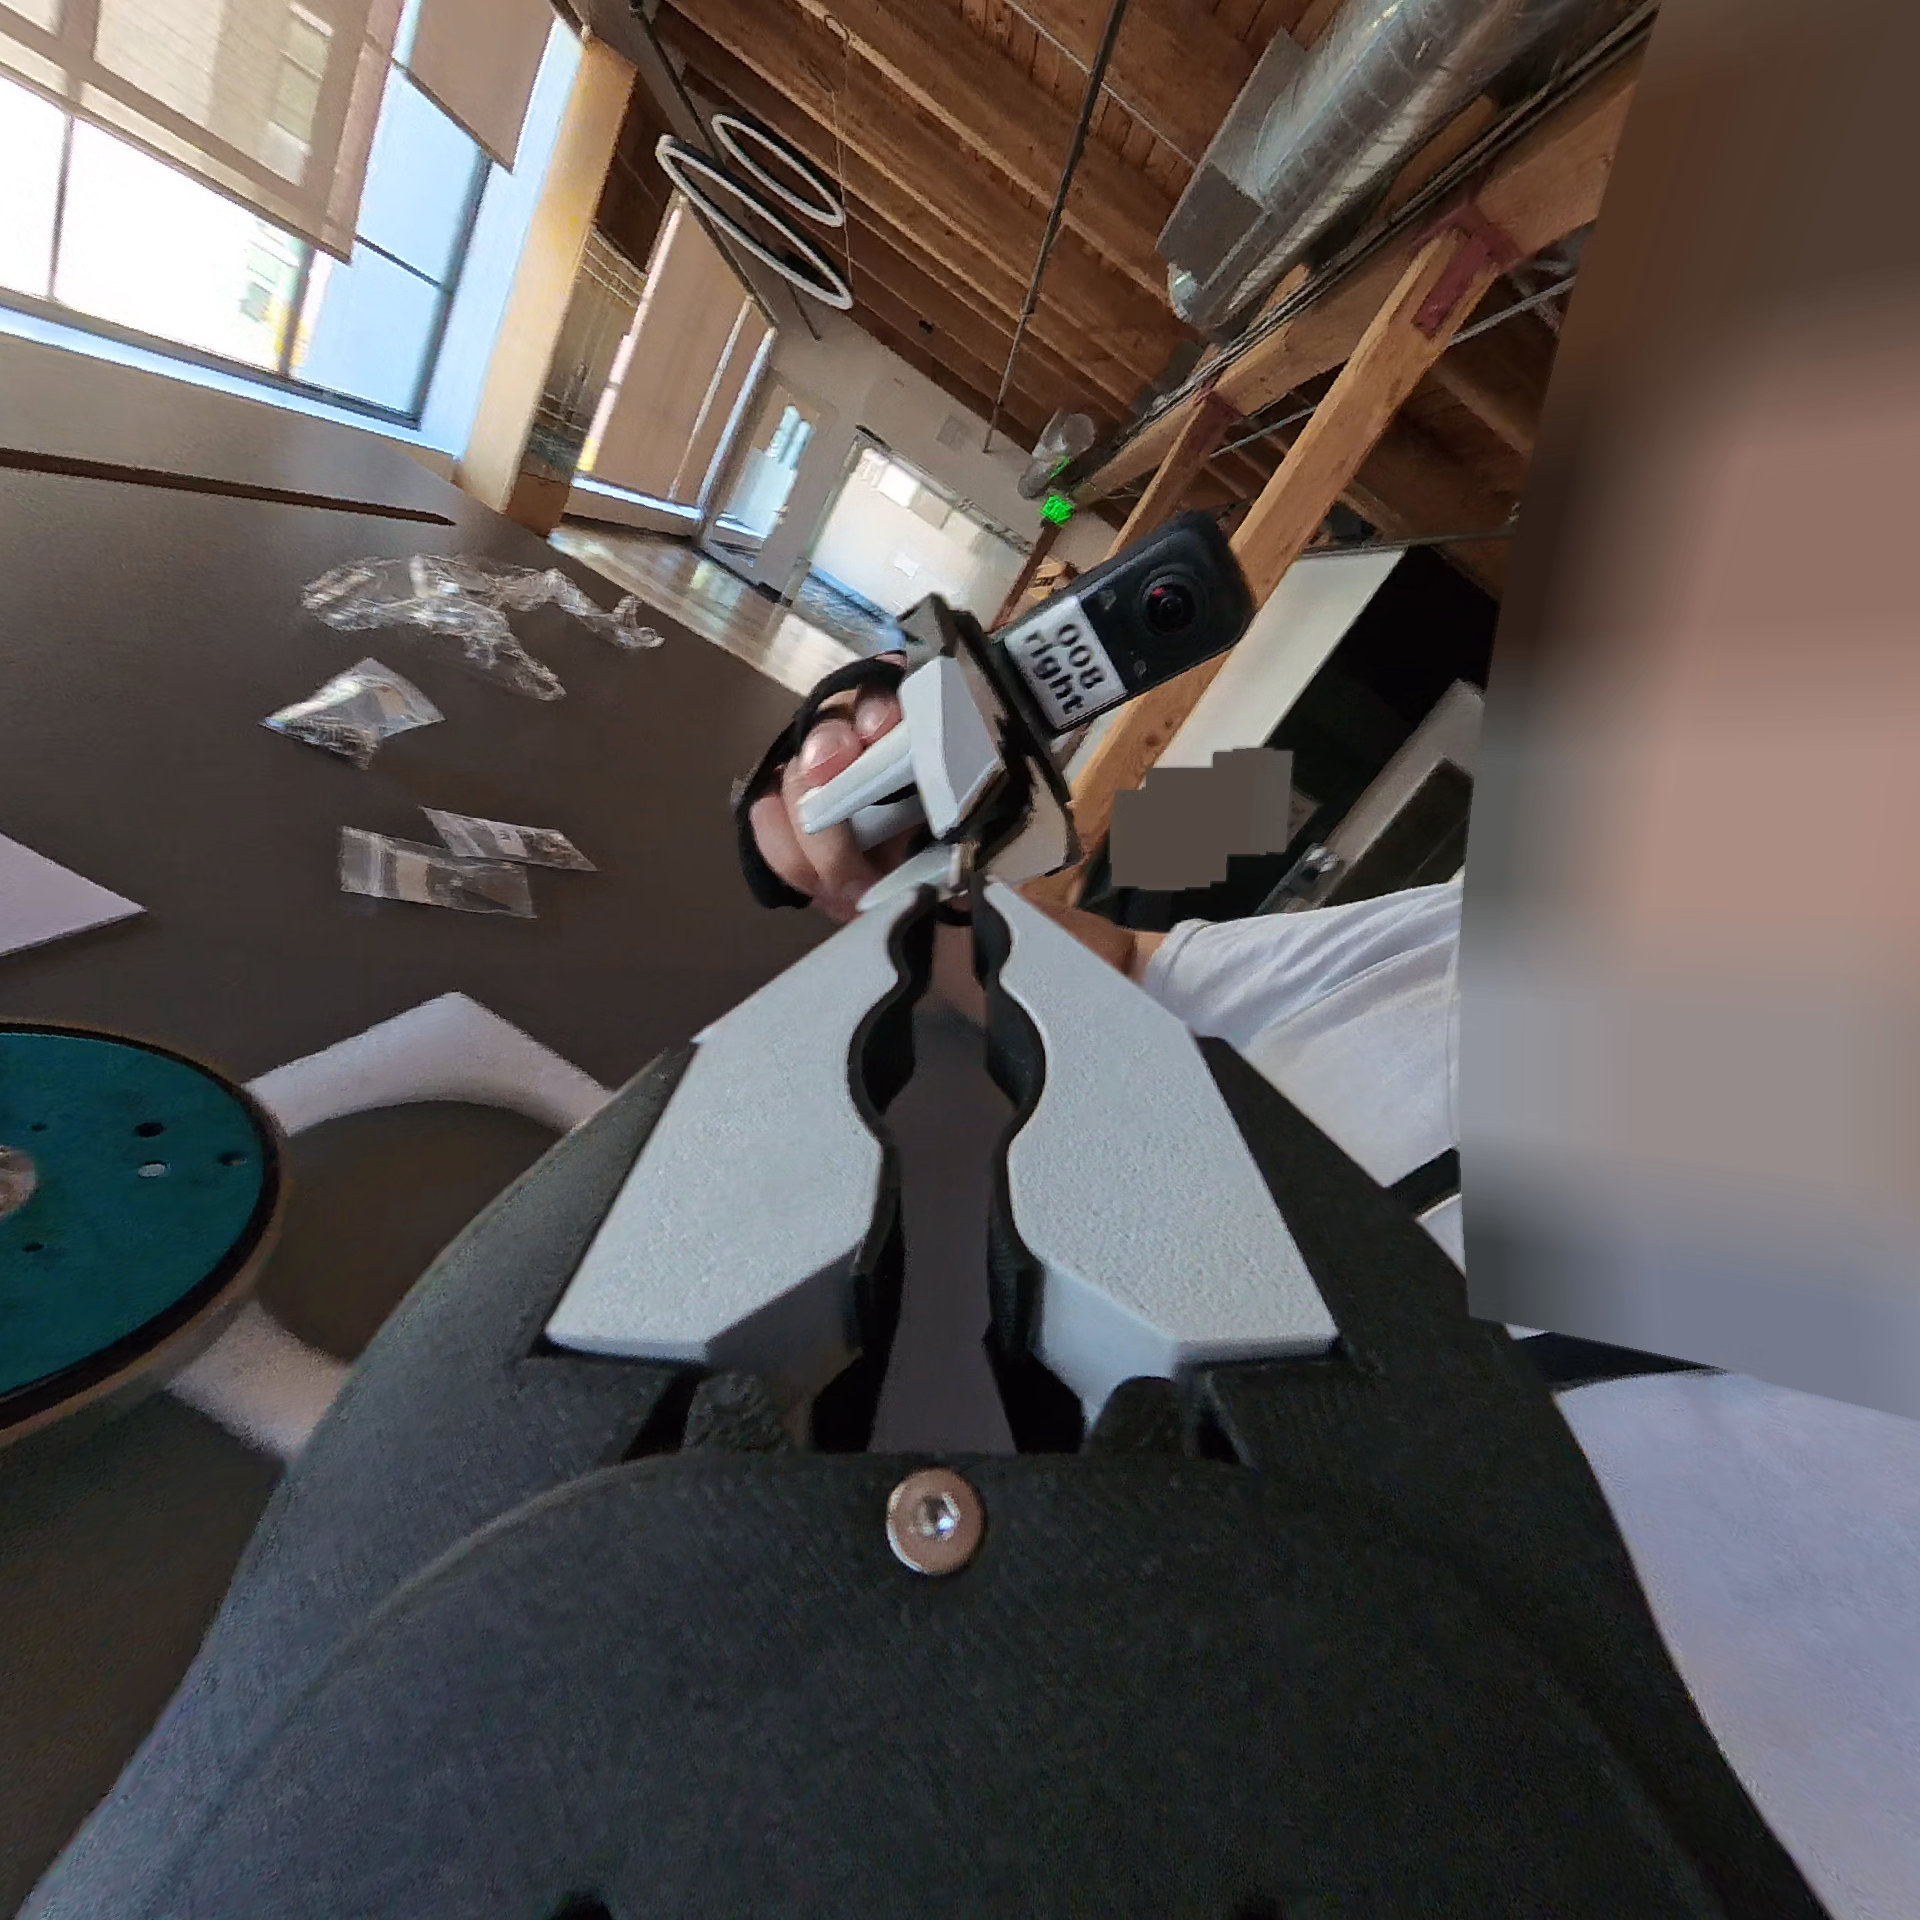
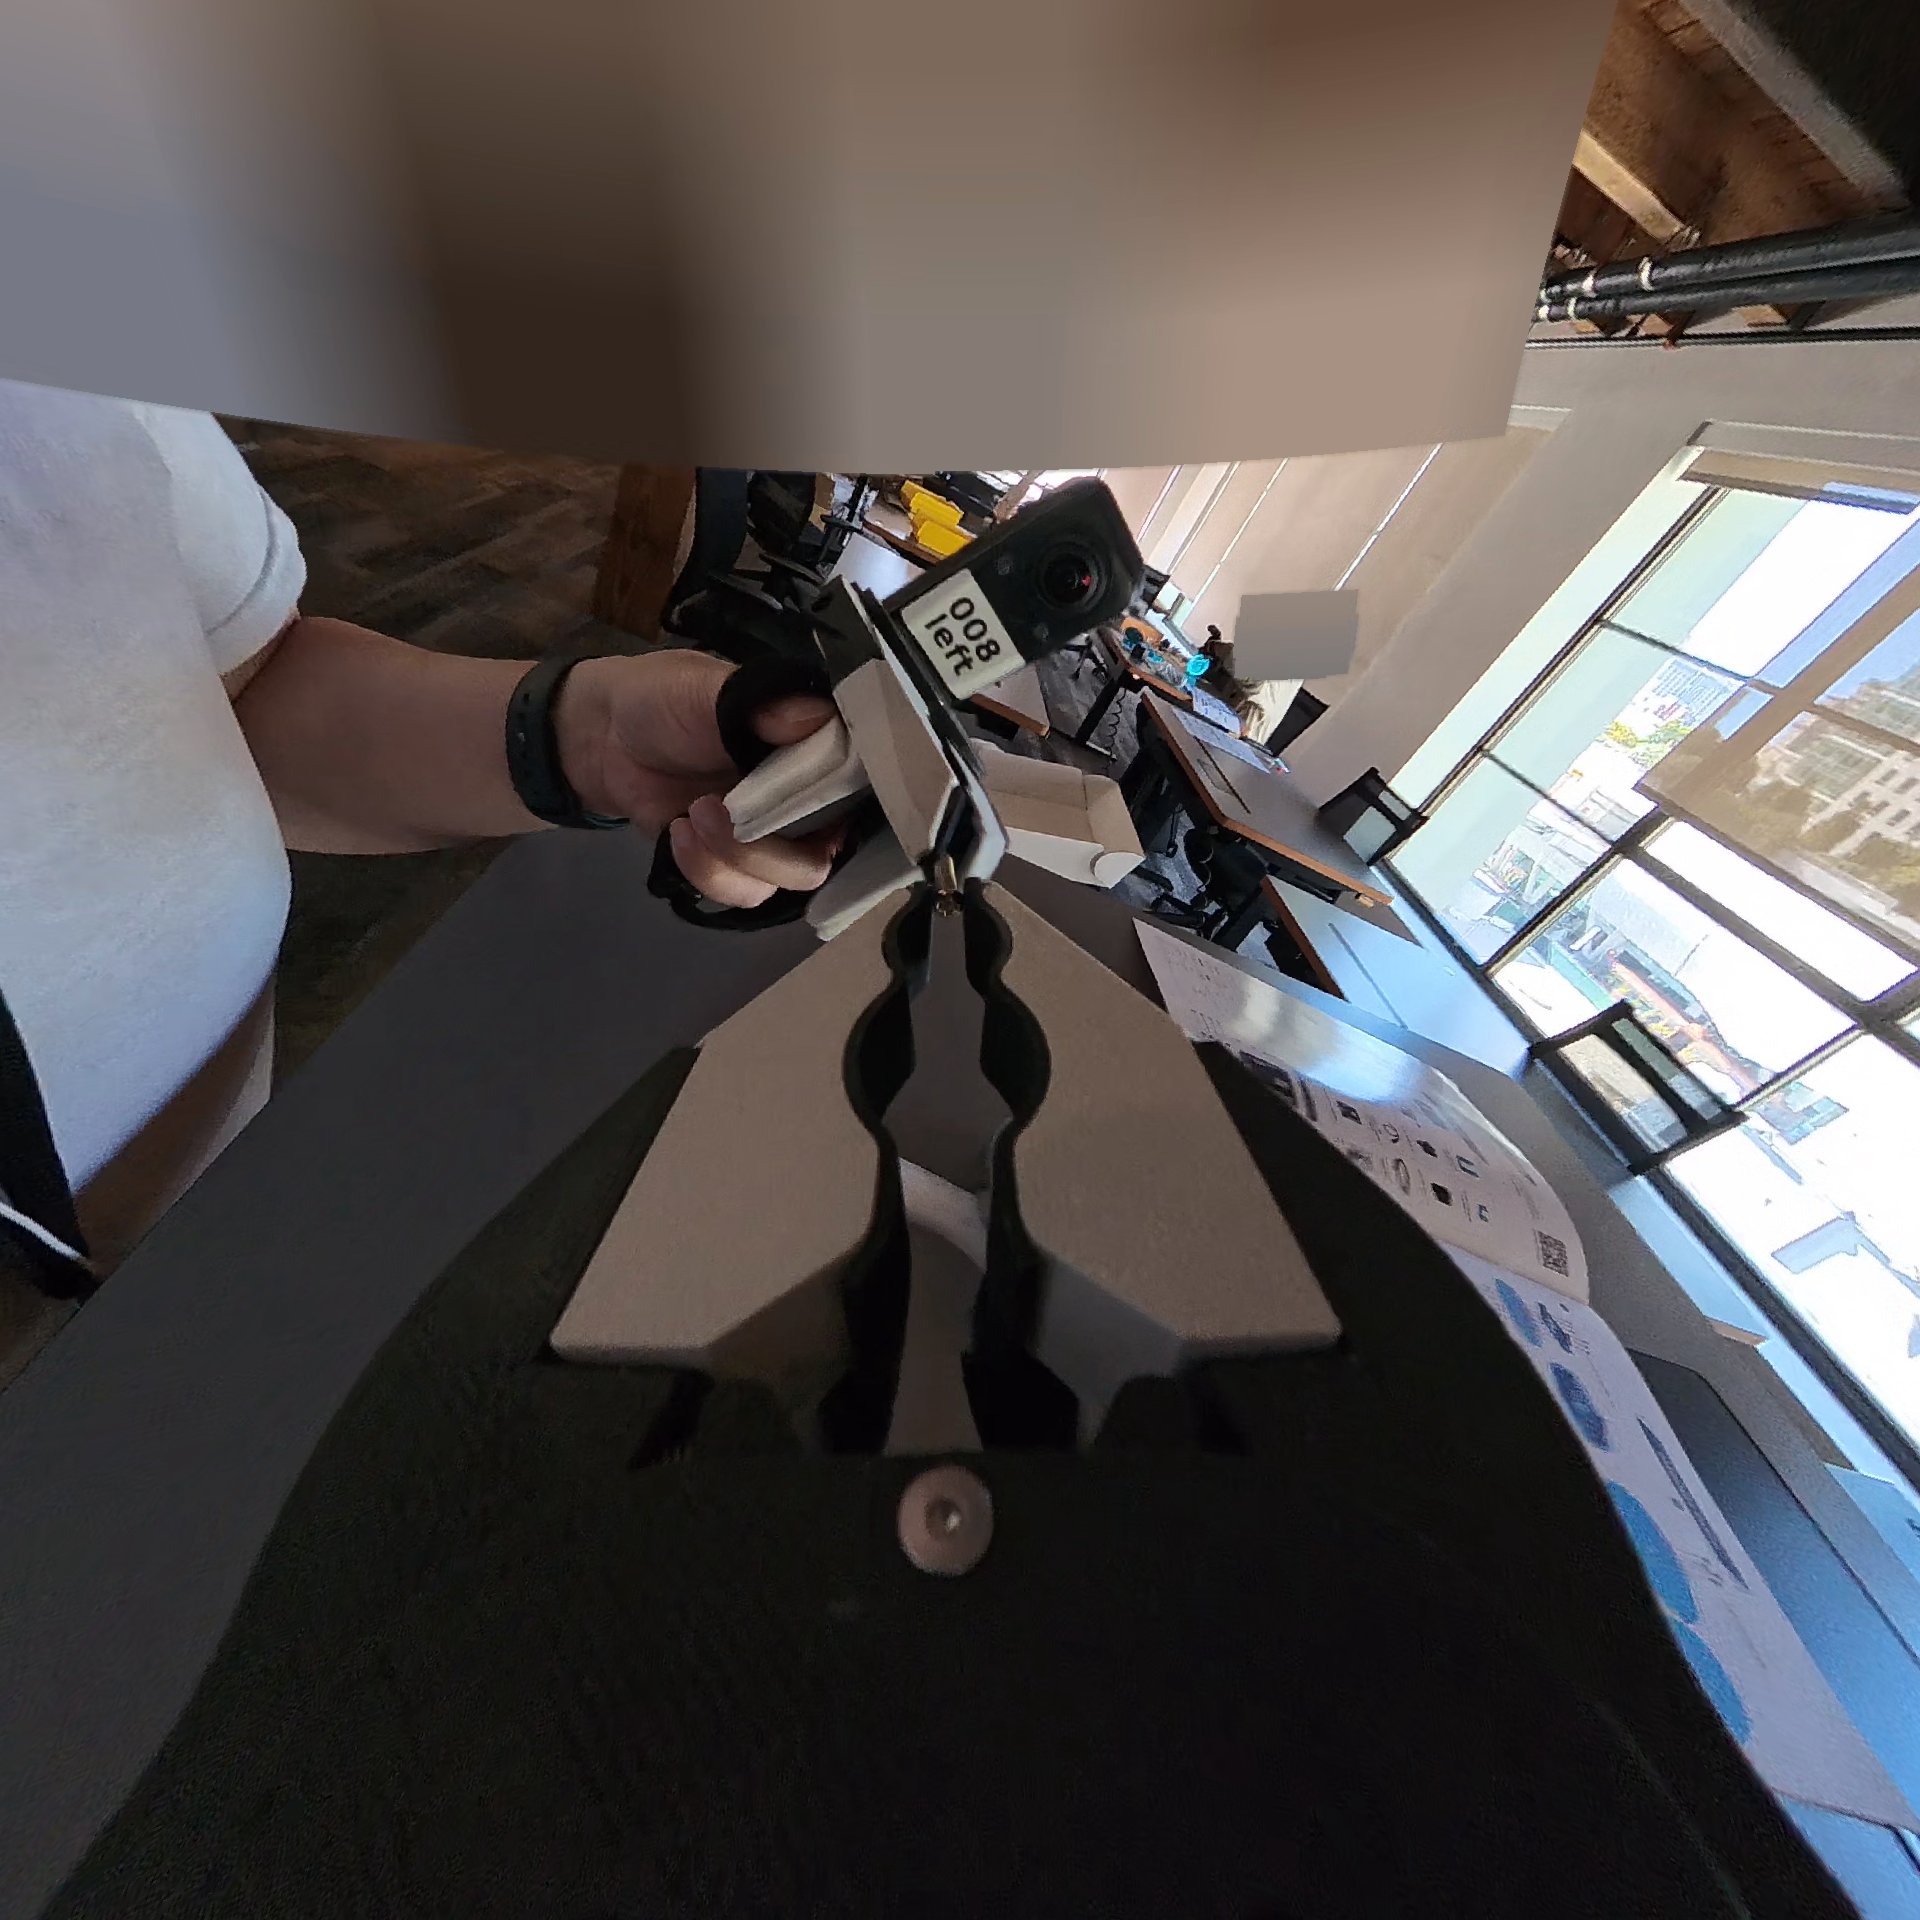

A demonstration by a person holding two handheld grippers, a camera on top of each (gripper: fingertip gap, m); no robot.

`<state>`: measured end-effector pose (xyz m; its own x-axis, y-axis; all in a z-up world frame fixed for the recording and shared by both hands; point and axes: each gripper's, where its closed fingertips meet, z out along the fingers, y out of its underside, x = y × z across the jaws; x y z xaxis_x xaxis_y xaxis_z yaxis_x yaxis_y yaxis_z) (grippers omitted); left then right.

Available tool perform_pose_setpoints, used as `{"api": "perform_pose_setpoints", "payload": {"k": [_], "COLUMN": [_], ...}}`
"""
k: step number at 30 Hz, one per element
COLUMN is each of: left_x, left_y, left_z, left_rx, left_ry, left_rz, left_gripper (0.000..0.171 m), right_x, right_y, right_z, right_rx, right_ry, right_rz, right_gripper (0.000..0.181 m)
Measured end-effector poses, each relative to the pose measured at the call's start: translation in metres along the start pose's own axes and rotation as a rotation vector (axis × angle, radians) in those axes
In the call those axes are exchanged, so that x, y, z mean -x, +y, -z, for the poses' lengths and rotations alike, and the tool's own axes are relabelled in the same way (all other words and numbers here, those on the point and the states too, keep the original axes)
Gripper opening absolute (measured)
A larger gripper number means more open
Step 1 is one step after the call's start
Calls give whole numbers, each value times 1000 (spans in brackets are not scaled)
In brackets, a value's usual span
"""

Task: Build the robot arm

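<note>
Holding left tool and right tool tip to tip over the surface, small brass piece between; I cannot tell which clenches it.

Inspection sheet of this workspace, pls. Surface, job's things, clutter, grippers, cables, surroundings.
Surface: dark table, matte, mostly bare.
Job's things: small brass-coloured piece between the two grippers' tips; teal disc resting on white foam.
Clutter: clear plastic bags, crumpled clear wrap, printed sheets, open white box.
Grippers: left gripper and right gripper raised above the table, tip to tip; jaws nearly closed; whether either grips the piece cannot be told.
Cables: nothing seen.
Surroundings: windows, wooden ceiling with ring lights, desks.
</note>
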<state>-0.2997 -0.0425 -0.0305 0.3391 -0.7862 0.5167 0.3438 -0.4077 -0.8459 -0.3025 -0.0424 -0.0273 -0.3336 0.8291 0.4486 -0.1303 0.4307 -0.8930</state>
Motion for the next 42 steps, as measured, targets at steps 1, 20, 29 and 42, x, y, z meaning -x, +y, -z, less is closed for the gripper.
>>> {"api": "perform_pose_setpoints", "payload": {"k": [1,20,29,42], "left_x": [7,142,159,165], "left_y": [-2,53,57,33], "left_z": [5,52,50,58], "left_rx": [16,991,1033,876], "left_ry": [-66,-680,-770,-874], "left_rz": [-62,-1359,-1460,-1341], "left_gripper": [27,28,21,13], "right_x": [-3,-60,-57,-49], "right_y": [-2,21,30,47], "right_z": [4,60,55,42], "right_rx": [-2,74,102,170], "right_ry": [21,242,230,193], "right_rz": [15,-24,-37,-59], "right_gripper": [4,4,3,4]}}
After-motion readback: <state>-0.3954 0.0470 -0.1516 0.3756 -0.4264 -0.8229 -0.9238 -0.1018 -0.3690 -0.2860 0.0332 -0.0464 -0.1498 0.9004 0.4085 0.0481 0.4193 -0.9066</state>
